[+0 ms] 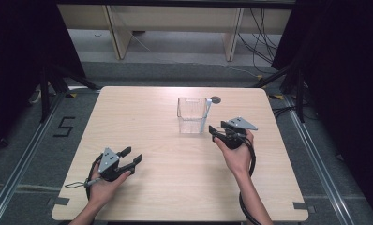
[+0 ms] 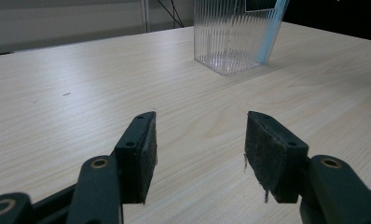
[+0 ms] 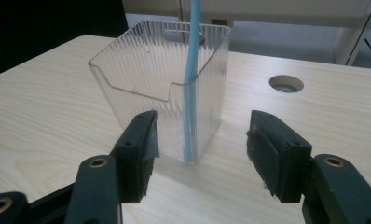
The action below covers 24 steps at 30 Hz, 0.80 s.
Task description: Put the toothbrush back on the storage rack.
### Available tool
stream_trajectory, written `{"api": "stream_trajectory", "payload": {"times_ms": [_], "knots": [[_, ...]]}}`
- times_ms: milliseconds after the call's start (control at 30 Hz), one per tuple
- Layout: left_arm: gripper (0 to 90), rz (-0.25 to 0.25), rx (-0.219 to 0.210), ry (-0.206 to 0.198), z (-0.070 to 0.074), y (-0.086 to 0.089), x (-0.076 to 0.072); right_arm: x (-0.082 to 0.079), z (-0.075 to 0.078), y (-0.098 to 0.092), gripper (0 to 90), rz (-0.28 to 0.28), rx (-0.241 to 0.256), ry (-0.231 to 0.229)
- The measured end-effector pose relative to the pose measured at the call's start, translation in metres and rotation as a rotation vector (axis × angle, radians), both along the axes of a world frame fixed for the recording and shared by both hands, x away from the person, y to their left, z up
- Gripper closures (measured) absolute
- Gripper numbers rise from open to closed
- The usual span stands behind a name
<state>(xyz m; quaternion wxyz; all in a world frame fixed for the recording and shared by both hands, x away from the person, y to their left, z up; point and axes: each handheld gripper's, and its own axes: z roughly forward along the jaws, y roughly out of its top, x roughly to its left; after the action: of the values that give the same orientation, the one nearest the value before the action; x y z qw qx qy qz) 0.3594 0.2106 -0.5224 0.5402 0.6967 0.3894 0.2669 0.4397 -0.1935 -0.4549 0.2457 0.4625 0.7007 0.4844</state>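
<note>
A clear ribbed plastic container stands upright on the table's far middle. A light blue straw leans at its right corner and sticks out above the rim. My right gripper is open just right of the container, near its base. In the right gripper view the container and the straw sit right beyond the open jaws, with nothing between them. My left gripper is open low over the table's near left, far from the container and straw, its jaws empty.
The light wood table has a round cable hole behind the container, also visible from the right gripper. Black stands and cables flank the table on the floor. Pale wooden furniture legs stand beyond the far edge.
</note>
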Motion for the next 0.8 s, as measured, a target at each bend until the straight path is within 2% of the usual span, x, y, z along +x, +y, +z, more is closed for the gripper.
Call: {"api": "stream_trajectory", "payload": {"times_ms": [300, 400, 433, 500, 667, 700, 733, 800], "knots": [[42.8, 0.0, 0.003, 0.0, 0.0, -0.001, 0.0, -0.013, -0.005, -0.012, 43.4, -0.001, -0.012, 0.012], [42.7, -0.001, 0.001, -0.002, 0.0, -0.001, 0.0, -0.017, -0.007, -0.014, 43.4, -0.016, 0.005, 0.023], [42.7, 0.0, 0.0, -0.001, 0.0, -0.002, -0.001, -0.018, -0.008, -0.017, 43.4, -0.017, -0.016, 0.004], [42.7, 0.001, 0.0, 0.0, 0.0, -0.001, 0.0, -0.022, -0.009, -0.018, 43.3, -0.025, 0.006, 0.03], [42.6, 0.004, -0.01, 0.006, 0.0, -0.001, 0.0, -0.029, -0.016, -0.024, 43.3, -0.018, 0.001, 0.021], [42.5, 0.005, -0.009, 0.006, 0.0, -0.001, 0.0, -0.032, -0.016, -0.024, 43.3, -0.031, 0.007, 0.034], [42.5, 0.005, -0.009, 0.005, 0.0, -0.001, 0.0, -0.033, -0.018, -0.026, 43.3, -0.012, -0.001, 0.034], [42.5, 0.006, -0.009, 0.006, 0.0, -0.001, 0.0, -0.037, -0.019, -0.026, 43.3, -0.036, 0.016, 0.049]]}}
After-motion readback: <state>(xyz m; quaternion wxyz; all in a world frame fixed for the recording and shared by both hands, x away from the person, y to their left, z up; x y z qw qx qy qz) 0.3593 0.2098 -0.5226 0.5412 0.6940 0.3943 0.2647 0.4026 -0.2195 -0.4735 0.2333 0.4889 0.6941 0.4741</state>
